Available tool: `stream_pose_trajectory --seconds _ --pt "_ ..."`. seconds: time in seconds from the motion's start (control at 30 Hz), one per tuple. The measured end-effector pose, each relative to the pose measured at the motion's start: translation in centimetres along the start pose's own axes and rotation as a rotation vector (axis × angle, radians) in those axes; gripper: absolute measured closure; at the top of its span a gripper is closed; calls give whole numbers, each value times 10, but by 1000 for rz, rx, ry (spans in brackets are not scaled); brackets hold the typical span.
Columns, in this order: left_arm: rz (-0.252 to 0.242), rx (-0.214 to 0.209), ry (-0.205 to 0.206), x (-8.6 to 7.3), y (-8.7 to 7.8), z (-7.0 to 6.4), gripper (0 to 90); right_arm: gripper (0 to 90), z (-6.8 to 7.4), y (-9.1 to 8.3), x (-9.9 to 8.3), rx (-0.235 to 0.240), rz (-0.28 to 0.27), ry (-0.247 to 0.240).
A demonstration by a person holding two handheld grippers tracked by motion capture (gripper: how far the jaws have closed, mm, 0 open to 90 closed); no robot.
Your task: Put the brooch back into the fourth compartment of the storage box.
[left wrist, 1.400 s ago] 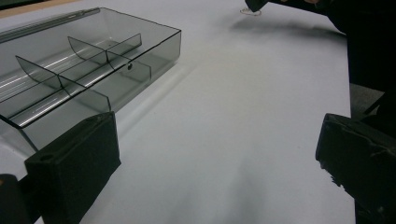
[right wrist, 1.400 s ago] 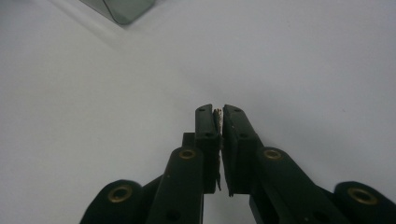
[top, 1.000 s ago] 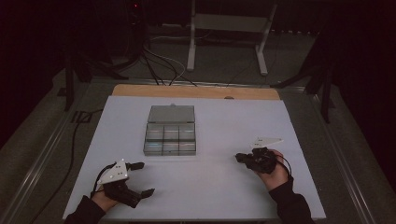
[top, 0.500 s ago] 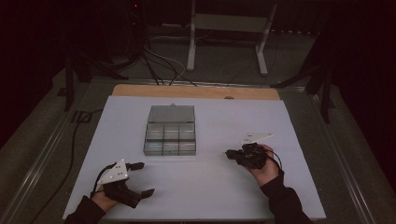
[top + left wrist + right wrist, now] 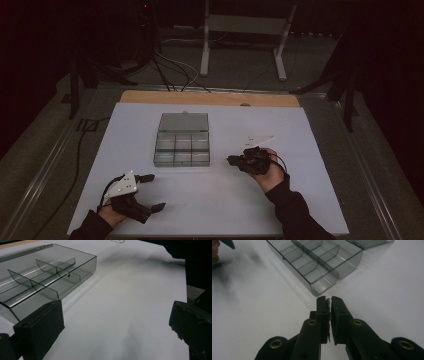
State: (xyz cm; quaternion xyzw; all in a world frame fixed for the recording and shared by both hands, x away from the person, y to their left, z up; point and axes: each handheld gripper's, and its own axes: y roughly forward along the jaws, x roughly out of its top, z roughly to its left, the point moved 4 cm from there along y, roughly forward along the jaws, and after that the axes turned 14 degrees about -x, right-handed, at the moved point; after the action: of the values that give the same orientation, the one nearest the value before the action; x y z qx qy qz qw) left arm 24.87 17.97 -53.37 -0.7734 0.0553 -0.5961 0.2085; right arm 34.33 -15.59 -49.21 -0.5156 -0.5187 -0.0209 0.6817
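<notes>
A clear smoky compartment box sits mid-table with its lid folded open at the back; its cells look empty. My right gripper is just right of the box's front corner, pointing left. In the right gripper view my right gripper is shut on a small thin pale piece, a little short of the box. My left gripper rests near the front left, jaws wide apart. Between its black pads there is only white sheet, with the box ahead to the left.
A white sheet covers the table, with a wooden strip along the far edge. Past the table, a metal stand and cables are on the dark floor. A cable runs down the left side.
My right gripper has moved left across the sheet toward the box's front right corner, still shut. The left gripper has stayed put and open.
</notes>
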Motion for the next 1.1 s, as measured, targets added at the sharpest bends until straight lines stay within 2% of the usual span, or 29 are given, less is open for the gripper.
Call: stream_pose_trajectory --seconds 0.33,0.77,1.1 --pt "-2 0 0 0 0 -1 13 852 8 12 24 28 -21 -18" --pt "-1 -1 1 0 0 -1 13 852 18 24 49 51 -23 -40" --pt "-3 -4 -1 0 0 0 13 851 29 34 72 61 -28 -75"
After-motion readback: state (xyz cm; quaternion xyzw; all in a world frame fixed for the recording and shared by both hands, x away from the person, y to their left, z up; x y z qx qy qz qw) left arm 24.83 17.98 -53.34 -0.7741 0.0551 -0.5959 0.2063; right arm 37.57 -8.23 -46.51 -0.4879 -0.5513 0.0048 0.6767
